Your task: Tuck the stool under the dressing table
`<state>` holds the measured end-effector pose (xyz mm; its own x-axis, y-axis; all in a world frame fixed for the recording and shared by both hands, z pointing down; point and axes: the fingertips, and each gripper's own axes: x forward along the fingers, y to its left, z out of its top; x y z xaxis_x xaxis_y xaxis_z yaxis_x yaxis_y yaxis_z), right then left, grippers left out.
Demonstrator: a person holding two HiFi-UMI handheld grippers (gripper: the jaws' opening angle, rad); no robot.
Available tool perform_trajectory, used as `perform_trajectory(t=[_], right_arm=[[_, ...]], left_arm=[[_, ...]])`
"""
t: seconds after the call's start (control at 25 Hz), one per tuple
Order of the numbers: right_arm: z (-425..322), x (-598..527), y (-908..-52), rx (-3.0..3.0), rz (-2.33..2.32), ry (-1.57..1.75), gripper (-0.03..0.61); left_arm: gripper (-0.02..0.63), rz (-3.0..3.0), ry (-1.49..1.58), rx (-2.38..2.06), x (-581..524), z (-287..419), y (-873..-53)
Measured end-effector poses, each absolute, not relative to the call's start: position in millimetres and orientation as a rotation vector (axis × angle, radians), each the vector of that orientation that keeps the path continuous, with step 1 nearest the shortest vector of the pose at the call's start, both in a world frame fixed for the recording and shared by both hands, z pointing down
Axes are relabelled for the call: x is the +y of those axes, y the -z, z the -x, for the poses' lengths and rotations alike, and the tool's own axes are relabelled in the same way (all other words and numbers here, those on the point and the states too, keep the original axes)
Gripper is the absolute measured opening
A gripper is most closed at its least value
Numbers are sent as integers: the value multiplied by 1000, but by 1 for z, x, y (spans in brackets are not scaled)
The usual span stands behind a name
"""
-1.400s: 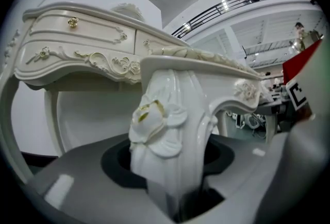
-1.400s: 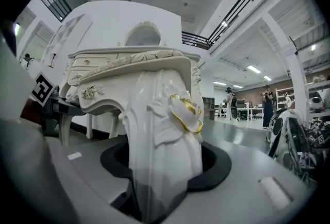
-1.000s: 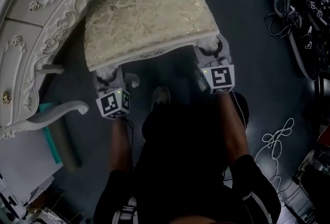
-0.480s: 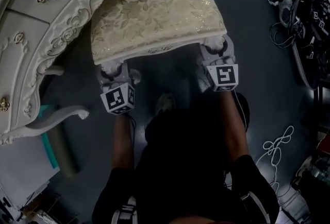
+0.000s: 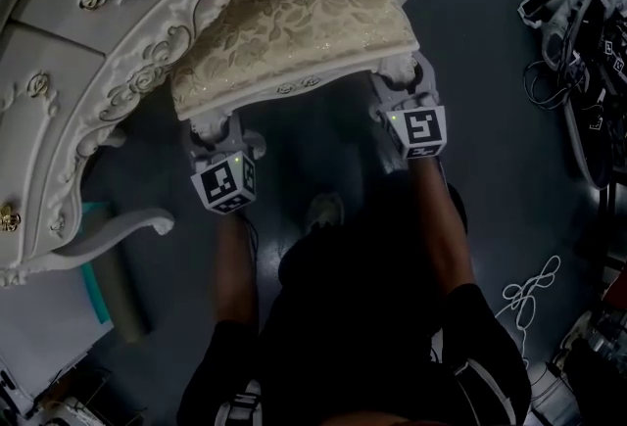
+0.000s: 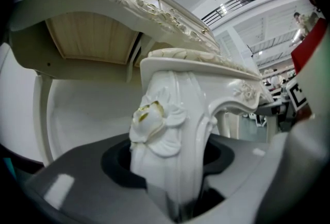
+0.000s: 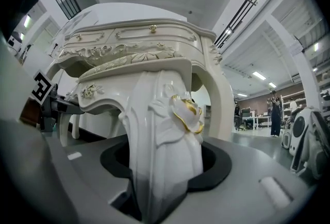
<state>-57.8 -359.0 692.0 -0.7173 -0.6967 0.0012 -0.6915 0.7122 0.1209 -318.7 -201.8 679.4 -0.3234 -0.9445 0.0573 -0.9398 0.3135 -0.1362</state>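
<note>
The stool (image 5: 294, 27) has a cream floral cushion and white carved legs. Its far part lies beneath the ornate white dressing table (image 5: 108, 52) at the upper left of the head view. My left gripper (image 5: 217, 132) is shut on the stool's near left leg (image 6: 165, 130), which fills the gap between the jaws in the left gripper view. My right gripper (image 5: 400, 86) is shut on the near right leg (image 7: 165, 130), a white leg with a gold-edged flower. Both grippers point level toward the table's underside (image 6: 93, 37).
The table's curved leg (image 5: 108, 228) juts out at the left, with a teal sheet and a dark roll (image 5: 113, 282) beside it. Tangled cables and gear (image 5: 578, 42) lie at the right, and a white cord (image 5: 529, 282) on the dark floor. The person's shoe (image 5: 323, 212) is between the grippers.
The stool and both grippers have slid up the picture toward the table. The table's carved edge now covers more of the cushion.
</note>
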Motion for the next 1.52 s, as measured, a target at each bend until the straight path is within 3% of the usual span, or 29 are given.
perform_trajectory(t=[1.52], right_arm=[[227, -400, -703, -3043, -817, 348, 256]], left_arm=[[265, 1439, 151, 2757, -169, 428, -701]])
